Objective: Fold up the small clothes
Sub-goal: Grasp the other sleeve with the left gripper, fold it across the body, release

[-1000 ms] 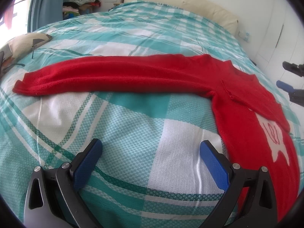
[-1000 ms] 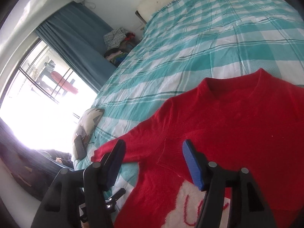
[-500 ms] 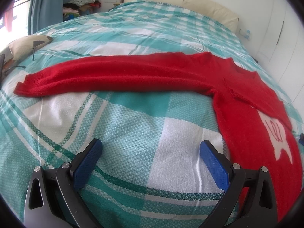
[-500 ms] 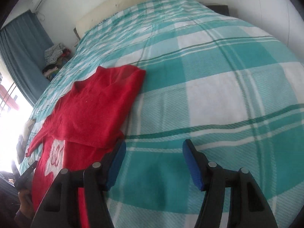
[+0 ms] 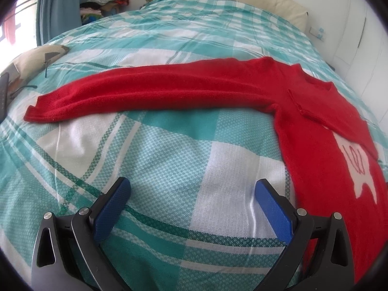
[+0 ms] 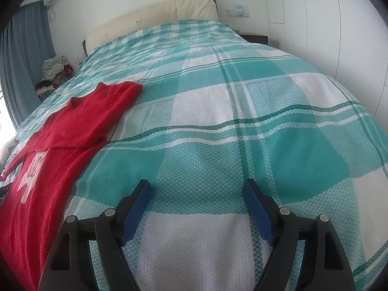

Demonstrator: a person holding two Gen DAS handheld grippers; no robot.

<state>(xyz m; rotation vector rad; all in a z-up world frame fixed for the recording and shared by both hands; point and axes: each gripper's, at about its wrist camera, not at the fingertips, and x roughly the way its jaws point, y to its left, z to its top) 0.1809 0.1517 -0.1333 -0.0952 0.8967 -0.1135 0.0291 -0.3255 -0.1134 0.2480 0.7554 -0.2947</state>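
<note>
A red knit sweater [image 5: 315, 126] with a white motif lies flat on the teal-and-white checked bed. One sleeve [image 5: 150, 92] stretches out to the left; the other side is folded over the chest. My left gripper [image 5: 191, 194] is open and empty, just above the bedspread, below the stretched sleeve and left of the sweater's body. My right gripper [image 6: 197, 194] is open and empty over bare bedspread, with the sweater [image 6: 60, 140] to its left.
A cream headboard [image 6: 155, 17] stands at the far end of the bed. A pile of clothes [image 5: 104, 2] sits by the blue curtain. A patterned cushion [image 5: 31, 58] lies at the bed's left edge. White wardrobe doors [image 6: 327, 24] stand on the right.
My right gripper has swung away from over the sweater to the right, over bare bedspread. My left gripper has barely moved. The sweater has not moved.
</note>
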